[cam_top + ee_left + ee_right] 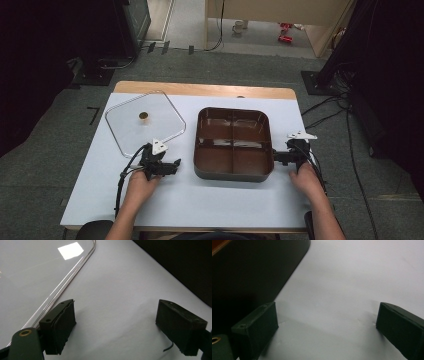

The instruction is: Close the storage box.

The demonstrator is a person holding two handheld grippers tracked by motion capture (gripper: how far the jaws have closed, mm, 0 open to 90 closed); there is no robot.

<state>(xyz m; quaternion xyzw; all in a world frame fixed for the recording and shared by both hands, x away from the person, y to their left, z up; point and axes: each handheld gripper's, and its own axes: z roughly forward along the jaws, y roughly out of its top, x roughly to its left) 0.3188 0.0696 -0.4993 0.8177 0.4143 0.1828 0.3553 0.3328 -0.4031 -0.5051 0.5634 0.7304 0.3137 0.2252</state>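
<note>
Clear lid (145, 123) edge beside spread left fingers (60, 325); right fingers (257, 327) spread beside tray (233, 142).

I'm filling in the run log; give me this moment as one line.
left gripper: open, empty, beside clear lid | right gripper: open, empty, beside brown tray | lid off tray

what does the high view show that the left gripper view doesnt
High view alone: the whole brown four-compartment tray, the small round knob on the clear lid, both hands, the right gripper beside the tray's right wall, the floor and cables around the table.

Left gripper view alone: a close look at the left gripper, its jaws standing wide apart with nothing between them, and the lid's rounded rim right beside one jaw.

Both share: the clear lid lying flat on the white table, and a dark side of the tray.
</note>
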